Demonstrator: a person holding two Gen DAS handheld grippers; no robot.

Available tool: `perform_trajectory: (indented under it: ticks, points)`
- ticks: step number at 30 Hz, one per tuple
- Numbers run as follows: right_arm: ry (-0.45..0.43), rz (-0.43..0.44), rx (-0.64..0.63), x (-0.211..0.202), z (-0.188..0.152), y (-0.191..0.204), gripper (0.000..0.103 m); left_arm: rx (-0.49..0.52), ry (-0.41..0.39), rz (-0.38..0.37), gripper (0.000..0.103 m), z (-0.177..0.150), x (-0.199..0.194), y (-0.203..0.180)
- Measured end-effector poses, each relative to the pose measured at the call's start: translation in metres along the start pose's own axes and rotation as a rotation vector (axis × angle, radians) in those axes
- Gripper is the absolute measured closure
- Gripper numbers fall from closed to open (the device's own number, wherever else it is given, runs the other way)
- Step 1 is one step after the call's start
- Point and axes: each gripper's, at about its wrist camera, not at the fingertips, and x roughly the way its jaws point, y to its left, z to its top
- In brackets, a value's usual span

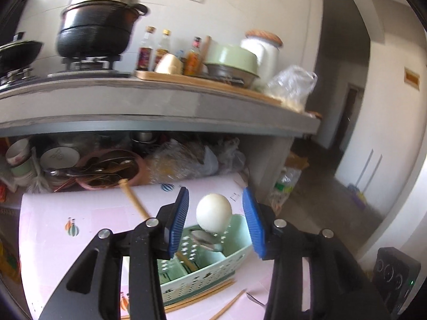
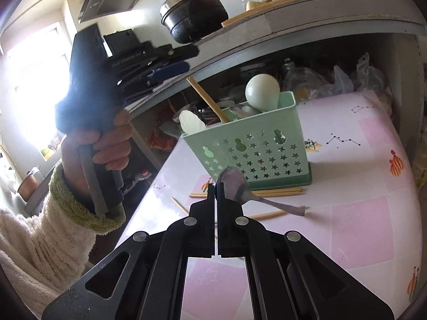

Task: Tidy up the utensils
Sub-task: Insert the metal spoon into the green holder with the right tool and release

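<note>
The left tongs [image 1: 216, 224] stand released, the blue pads [image 1: 179, 221] apart with nothing pressed between them. They point slightly downward over the green utensil caddy [image 1: 202, 274]. Between the pads, farther off, rises the white ladle [image 1: 213, 212] that stands in the caddy; neither pad touches it. A wooden handle [image 1: 133, 200] leans out of the caddy toward the left of this view.

In the right wrist view, a hand [image 2: 106, 146] in a fleecy cream sleeve with a green cuff [image 2: 80, 200] grips the left tongs' handle, holding the tool raised and left of the caddy.

The right tongs [image 2: 215, 189] are clenched, jaws together with no gap. A metal spoon [image 2: 240, 189] lies on the counter [image 2: 360, 186] just beside the fingertips, bowl toward the caddy; whether it touches them cannot be told. Loose chopsticks [image 2: 267, 193] lie on the counter along the caddy's base.

The caddy stands upright on the pink patterned counter, below a grey shelf [image 1: 160, 98] carrying a black pot [image 1: 96, 24].
</note>
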Motion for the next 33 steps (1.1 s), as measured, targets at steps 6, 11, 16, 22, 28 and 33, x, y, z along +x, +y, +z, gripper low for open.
perform_trajectory:
  ticks: [6, 11, 16, 22, 28, 33]
  points:
    - [-0.036, 0.032, 0.041, -0.013, 0.019, -0.003, 0.103, -0.086, -0.078, 0.135, 0.059, -0.023, -0.042, 0.035]
    - [-0.066, 0.075, 0.059, -0.020, 0.040, -0.003, 0.103, -0.174, -0.055, 0.220, 0.059, -0.057, -0.059, 0.063]
    - [-0.121, 0.136, 0.030, -0.030, 0.075, 0.012, 0.103, -0.252, -0.037, 0.282, 0.059, -0.087, -0.069, 0.083]
    - [-0.170, 0.320, 0.024, -0.033, 0.131, 0.035, 0.103, -0.334, -0.013, 0.319, 0.059, -0.113, -0.071, 0.103]
    - [-0.234, 0.389, -0.035, -0.014, 0.172, 0.058, 0.103, -0.355, -0.021, 0.362, 0.059, -0.125, -0.078, 0.114]
    - [-0.209, 0.382, -0.037, 0.023, 0.183, 0.058, 0.103, -0.370, -0.032, 0.393, 0.059, -0.129, -0.084, 0.126]
